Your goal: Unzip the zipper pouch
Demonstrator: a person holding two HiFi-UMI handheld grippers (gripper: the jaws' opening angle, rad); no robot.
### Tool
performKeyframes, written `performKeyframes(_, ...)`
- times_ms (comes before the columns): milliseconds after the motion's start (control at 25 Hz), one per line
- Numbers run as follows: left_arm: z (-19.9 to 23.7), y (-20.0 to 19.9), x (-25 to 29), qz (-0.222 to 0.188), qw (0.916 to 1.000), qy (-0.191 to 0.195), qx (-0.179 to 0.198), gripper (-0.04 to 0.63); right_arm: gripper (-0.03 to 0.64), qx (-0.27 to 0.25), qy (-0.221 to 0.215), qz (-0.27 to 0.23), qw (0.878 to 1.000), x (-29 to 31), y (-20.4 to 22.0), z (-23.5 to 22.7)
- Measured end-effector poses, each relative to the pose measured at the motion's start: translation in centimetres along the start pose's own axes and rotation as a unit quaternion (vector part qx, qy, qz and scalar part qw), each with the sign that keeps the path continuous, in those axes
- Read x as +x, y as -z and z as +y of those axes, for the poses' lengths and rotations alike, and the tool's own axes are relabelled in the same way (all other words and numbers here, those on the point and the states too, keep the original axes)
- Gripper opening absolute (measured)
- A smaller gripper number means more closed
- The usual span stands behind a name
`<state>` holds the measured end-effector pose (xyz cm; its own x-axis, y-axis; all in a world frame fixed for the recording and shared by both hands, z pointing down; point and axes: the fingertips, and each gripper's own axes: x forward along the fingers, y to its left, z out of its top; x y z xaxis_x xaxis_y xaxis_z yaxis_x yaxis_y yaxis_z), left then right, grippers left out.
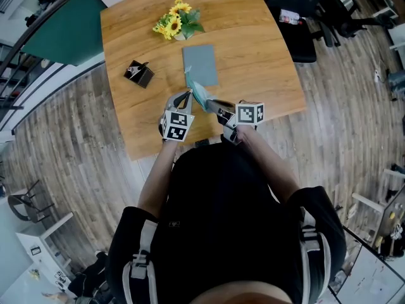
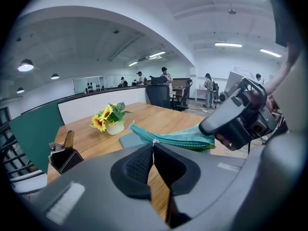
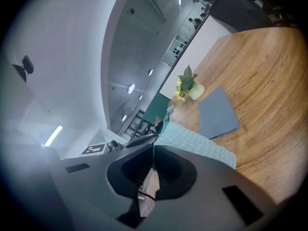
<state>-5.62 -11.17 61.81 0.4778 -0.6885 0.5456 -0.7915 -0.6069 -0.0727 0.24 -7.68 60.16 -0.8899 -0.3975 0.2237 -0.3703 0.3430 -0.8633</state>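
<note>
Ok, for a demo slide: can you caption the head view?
Left tool and right tool hold a teal zipper pouch above a wooden table with sunflowers, a grey pad and a black box.

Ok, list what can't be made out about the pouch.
- How far the zipper is open: pouch too small in the head view, edge-on in the left gripper view.
- The zipper pull: mostly hidden by the left gripper's shut jaws, same view.
- Pouch corner in the right gripper: hidden by its jaws in the right gripper view.
</note>
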Motion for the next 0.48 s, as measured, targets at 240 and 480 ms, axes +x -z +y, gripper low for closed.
performKeyframes(240, 0.32, 0.23, -0.03, 0.001, 1.0000, -0.007, -0.006, 0.009, 0.011, -0.002, -0.004, 0.003, 1.000, -0.07, 0.15, 0.27)
performKeyframes(480, 0.37, 0.27, -0.07, 0.001, 1.0000, -0.007, -0.004, 0.011, 0.011, -0.002, -0.007, 0.005, 1.000, -0.31, 0.42, 0.46)
